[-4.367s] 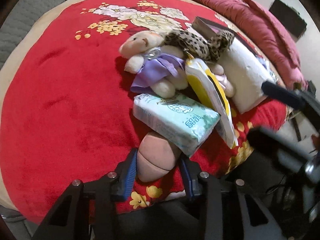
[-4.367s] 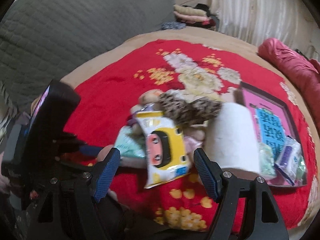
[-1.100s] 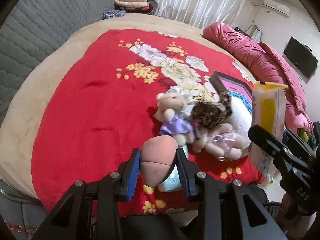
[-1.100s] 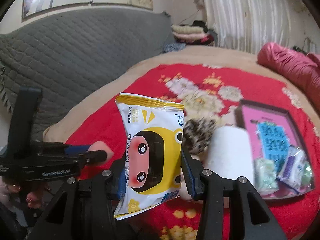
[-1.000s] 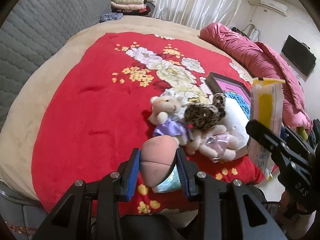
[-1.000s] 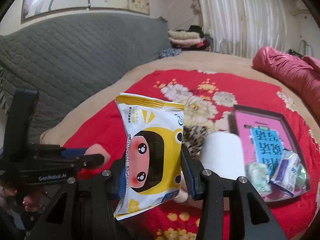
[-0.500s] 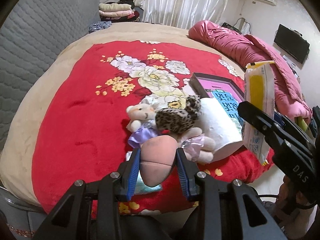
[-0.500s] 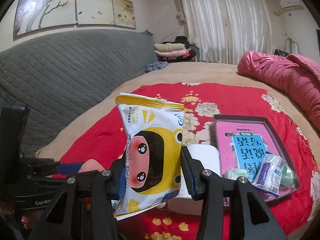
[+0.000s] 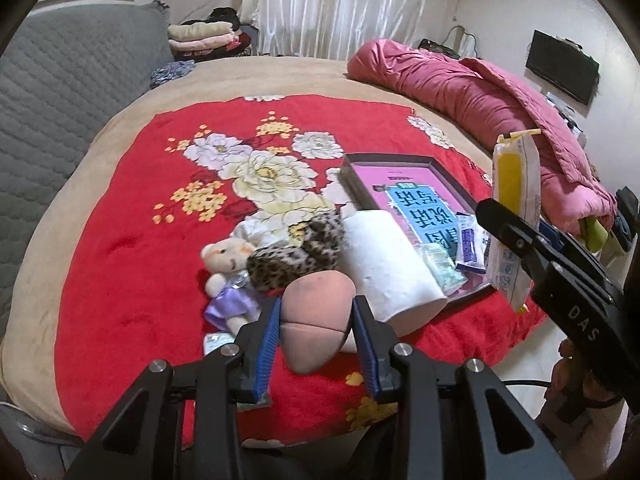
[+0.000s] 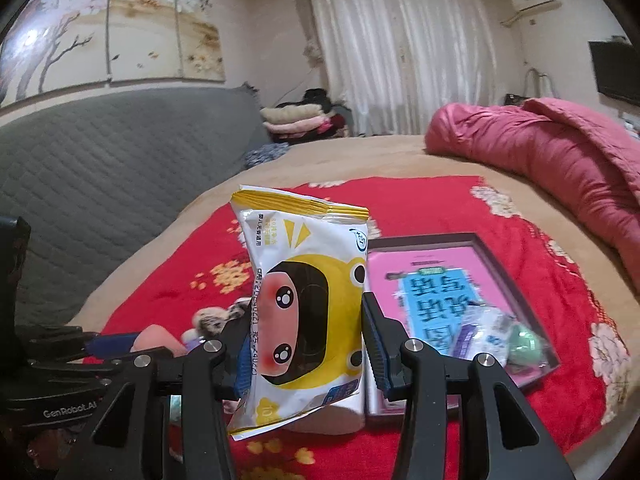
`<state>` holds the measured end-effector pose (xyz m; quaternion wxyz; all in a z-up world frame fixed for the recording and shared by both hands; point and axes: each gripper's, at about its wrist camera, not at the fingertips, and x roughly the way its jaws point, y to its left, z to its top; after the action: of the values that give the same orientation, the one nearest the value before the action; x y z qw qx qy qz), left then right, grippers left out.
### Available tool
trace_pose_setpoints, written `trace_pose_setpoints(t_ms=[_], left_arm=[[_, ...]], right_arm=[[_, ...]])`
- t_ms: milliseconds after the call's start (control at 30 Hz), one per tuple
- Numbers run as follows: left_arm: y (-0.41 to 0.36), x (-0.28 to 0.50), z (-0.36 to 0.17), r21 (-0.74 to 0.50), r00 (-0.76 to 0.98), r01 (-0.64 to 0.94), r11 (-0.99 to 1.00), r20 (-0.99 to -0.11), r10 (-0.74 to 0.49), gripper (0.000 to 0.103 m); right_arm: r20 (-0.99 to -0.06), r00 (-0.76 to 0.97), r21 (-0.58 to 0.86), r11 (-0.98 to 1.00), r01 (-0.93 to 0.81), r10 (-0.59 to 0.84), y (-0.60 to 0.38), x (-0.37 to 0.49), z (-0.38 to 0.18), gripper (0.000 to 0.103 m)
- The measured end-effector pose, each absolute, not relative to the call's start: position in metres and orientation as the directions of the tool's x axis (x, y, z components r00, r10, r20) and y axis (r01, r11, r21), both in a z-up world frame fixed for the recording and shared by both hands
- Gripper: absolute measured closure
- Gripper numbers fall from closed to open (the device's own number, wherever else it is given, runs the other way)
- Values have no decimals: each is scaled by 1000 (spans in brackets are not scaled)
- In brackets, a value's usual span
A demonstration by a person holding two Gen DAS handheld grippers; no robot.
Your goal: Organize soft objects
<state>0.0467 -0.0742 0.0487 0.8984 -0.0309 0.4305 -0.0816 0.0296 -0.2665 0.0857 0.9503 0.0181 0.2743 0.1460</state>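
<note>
My left gripper (image 9: 316, 332) is shut on a pink egg-shaped sponge (image 9: 316, 320), held above the red flowered blanket (image 9: 132, 248). My right gripper (image 10: 304, 344) is shut on a white and yellow wipes packet (image 10: 308, 312) with a cartoon face, held upright in the air. That packet (image 9: 514, 216) and the right gripper's black arm show at the right of the left wrist view. Below lie a cream plush toy in a purple dress (image 9: 226, 268), a leopard-print soft item (image 9: 296, 256) and a white paper roll (image 9: 384, 268). A corner of a pale green tissue pack (image 9: 216, 340) peeks out under my left fingers.
A dark-framed tray (image 9: 356, 184) with a pink and blue sheet holds small sachets (image 9: 468, 240) beside the roll. A pink duvet (image 9: 480, 92) is bunched at the far right. A grey quilted headboard (image 9: 52, 100) rises on the left. Folded clothes (image 9: 200, 36) sit by the curtain.
Both grippers have risen and drawn back from the bed with their loads still gripped. The toys, roll and tray now look lower and further off; the right view tilted up toward the room.
</note>
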Motion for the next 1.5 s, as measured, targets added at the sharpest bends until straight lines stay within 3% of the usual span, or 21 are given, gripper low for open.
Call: trace_pose_setpoints(t_ms=[667,1267,1500], left_arm=[[-156,81,58,-130,598,256,958,-758,-262,67],[-218,123,36,-159,536,315,936,-784,-313,67],[-245,136,12,-102,503,350,931,-818,-279,67]], right_arm=[[-500,860,87,994,-68,103,-335,38,79,55],[-507,861,51,996,72,-36,-383,45,62,55],[-525,849,47,994,98,-58,-391,48,55,55]])
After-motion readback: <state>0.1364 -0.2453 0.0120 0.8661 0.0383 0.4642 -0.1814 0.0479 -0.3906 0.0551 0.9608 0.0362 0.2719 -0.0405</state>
